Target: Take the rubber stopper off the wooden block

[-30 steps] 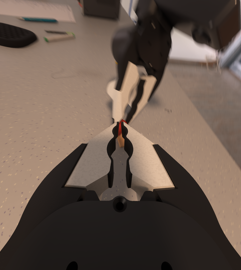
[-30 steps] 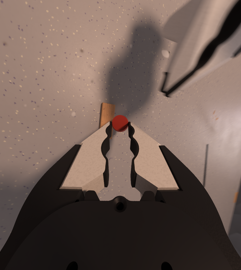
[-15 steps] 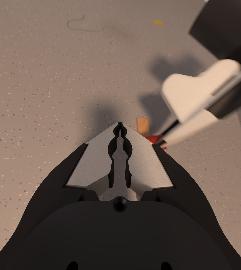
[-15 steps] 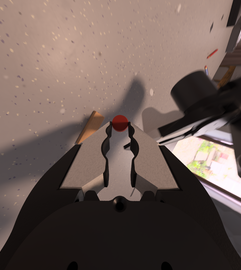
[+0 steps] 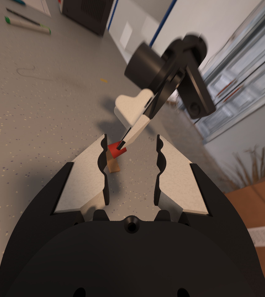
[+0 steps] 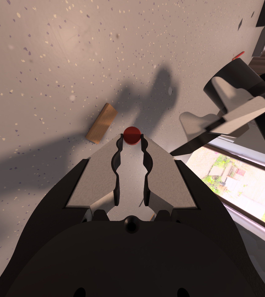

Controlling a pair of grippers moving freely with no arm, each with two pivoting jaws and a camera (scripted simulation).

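Pinched between the right tool (image 6: 131, 135) tips, the red tapered rubber stopper (image 6: 131, 135) is held clear of the flat wooden block (image 6: 101, 123), lying at ten o'clock on the speckled counter (image 6: 48, 64); the left tool (image 5: 130, 139) is spread, empty.

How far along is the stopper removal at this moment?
Done: the red rubber stopper is off the wooden block, which lies flat on the table, apart from it. In hand: the right gripper pinches the stopper at its fingertips. The left gripper is open and empty. Left: apparently only setting the stopper down.
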